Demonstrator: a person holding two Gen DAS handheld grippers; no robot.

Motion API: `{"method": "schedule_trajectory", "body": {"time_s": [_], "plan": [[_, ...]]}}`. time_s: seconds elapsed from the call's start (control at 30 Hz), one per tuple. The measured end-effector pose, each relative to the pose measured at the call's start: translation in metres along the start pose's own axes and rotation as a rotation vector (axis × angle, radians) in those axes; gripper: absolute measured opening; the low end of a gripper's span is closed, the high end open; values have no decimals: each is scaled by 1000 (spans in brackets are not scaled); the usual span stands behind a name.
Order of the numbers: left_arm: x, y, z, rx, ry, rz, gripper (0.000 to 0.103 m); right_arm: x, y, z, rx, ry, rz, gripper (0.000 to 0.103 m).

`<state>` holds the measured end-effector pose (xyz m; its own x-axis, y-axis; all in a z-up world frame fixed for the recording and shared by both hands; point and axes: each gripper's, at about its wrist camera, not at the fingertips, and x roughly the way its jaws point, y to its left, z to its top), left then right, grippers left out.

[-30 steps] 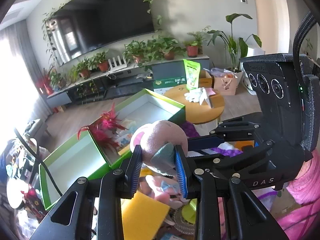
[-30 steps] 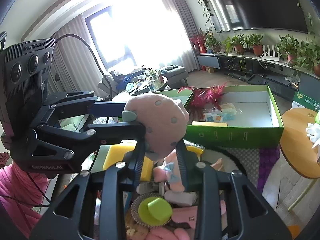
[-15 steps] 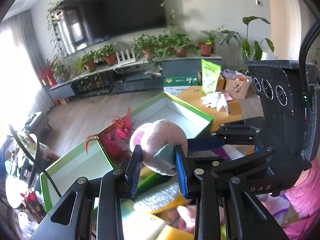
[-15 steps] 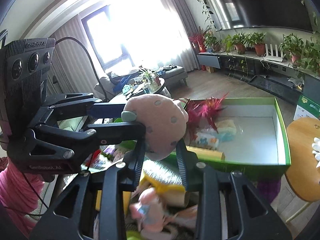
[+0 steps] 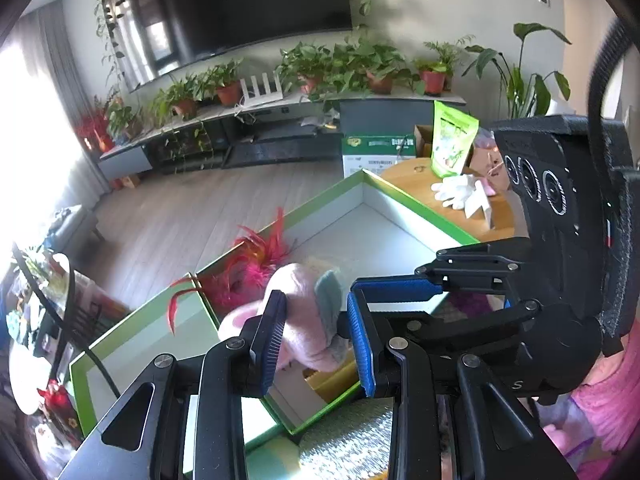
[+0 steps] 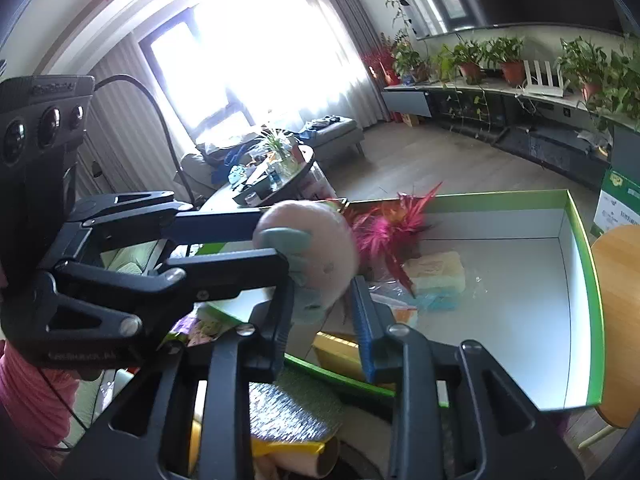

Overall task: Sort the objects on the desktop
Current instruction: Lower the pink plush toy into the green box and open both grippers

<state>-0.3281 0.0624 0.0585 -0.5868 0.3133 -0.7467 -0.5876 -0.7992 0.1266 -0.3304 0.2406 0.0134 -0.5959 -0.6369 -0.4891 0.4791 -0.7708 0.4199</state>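
Observation:
A pink plush toy (image 5: 300, 304) with teal spots hangs between both grippers. My left gripper (image 5: 316, 340) is shut on its lower part, pads pressing the pink fabric. In the right wrist view the same plush toy (image 6: 316, 248) sits between the pads of my right gripper (image 6: 322, 316), whose jaws are closing on it. Each gripper shows in the other's view, reaching in from the side. Under the toy lies the open green box (image 5: 420, 208), white inside, and the toy hangs over its near wall (image 6: 340, 376).
Red and pink feathers (image 6: 392, 224) and a yellow and blue sponge pack (image 6: 436, 276) lie in the box. A second green tray (image 5: 132, 324) adjoins on the left. A silver-faced scrub pad (image 6: 288, 408) lies below. A round wooden table (image 5: 416, 184) holds white gloves (image 5: 456, 194).
Both grippers have carried the plush toy forward and slightly down, from above the cluttered pile to over the near edge of the green box. The box fills more of both views.

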Motion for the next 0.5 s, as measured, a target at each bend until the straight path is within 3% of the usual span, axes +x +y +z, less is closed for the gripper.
{"method": "schedule_trajectory", "body": {"time_s": [0.5], "plan": [[22,2,-1,-1,65,1,32,23,-16,-4,70,34,-41,30]]}}
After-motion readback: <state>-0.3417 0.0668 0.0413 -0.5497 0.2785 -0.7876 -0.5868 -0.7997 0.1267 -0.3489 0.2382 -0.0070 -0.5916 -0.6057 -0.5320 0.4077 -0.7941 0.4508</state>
